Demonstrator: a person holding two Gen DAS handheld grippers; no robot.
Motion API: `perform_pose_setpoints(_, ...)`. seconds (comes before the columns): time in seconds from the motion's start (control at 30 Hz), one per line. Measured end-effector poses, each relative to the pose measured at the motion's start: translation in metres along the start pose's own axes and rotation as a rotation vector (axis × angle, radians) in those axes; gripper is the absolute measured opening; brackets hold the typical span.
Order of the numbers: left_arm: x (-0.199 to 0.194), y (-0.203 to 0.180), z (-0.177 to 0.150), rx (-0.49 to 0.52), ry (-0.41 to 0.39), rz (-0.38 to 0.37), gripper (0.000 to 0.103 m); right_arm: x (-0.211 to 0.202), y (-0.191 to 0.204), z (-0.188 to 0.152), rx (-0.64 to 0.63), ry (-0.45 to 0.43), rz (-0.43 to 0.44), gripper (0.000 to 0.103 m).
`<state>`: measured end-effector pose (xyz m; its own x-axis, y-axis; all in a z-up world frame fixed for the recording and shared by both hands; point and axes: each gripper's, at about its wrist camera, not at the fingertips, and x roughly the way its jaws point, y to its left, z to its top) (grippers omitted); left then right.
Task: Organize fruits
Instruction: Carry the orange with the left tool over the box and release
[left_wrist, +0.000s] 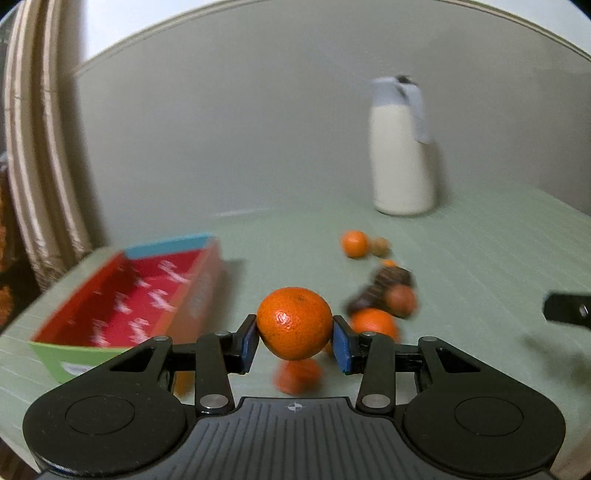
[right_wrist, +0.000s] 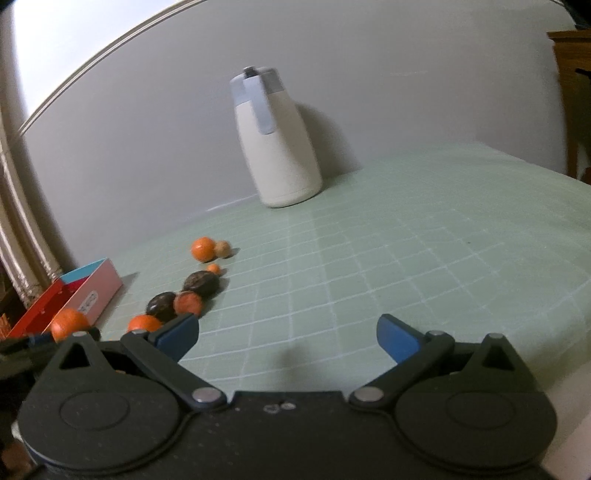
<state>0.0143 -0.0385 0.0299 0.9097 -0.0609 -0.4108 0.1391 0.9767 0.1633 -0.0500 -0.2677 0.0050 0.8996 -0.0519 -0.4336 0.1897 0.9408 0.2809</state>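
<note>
Held clear of the green mat (left_wrist: 480, 236): one tangerine (left_wrist: 294, 323), sharp against a blurred background, pinched at its widest part between the two blue pads (left_wrist: 341, 347) of the left gripper (left_wrist: 294, 345). Clenched on both sides of the fruit, one pad to each flank, with the fruit sitting level with the pad tips and bulging above and below them. Seen again in the right wrist view as an orange ball (right_wrist: 68, 323) at the far left edge, just in front of the box.

Just beyond the held tangerine and to its left: an open box (left_wrist: 122, 306) with red inner walls, a blue far end and a green near end, lying on the mat. No fruit visible inside it from the left wrist view.

Just right of the held tangerine: a loose trail of fruit on the mat, blurred in the left wrist view, clearer from the right. Nearest, another tangerine (right_wrist: 144, 323); then a dark round fruit (right_wrist: 161, 305) touching a reddish-orange one (right_wrist: 188, 302); then a second dark fruit (right_wrist: 201, 282), a tiny orange one (right_wrist: 213, 268), and farthest a small tangerine (right_wrist: 203, 249) touching a tan nut-like ball (right_wrist: 223, 248). Also one blurred orange shape (left_wrist: 297, 374) directly beneath the held tangerine.

Far beyond the held tangerine, against the wall: a cream jug (right_wrist: 277, 147) with a grey-blue lid and handle, upright.

Well to the right of the held tangerine: the right gripper (right_wrist: 288, 334), released, blue pads spread wide over bare mat, nothing between them.
</note>
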Motion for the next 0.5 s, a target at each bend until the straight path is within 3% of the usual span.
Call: perform_pose_setpoints(0.5, 0.036, 0.123, 0.009, -0.141, 0.021, 0.250, 0.042, 0.028, 0.065, -0.011, -0.111, 0.062, 0.092, 0.103)
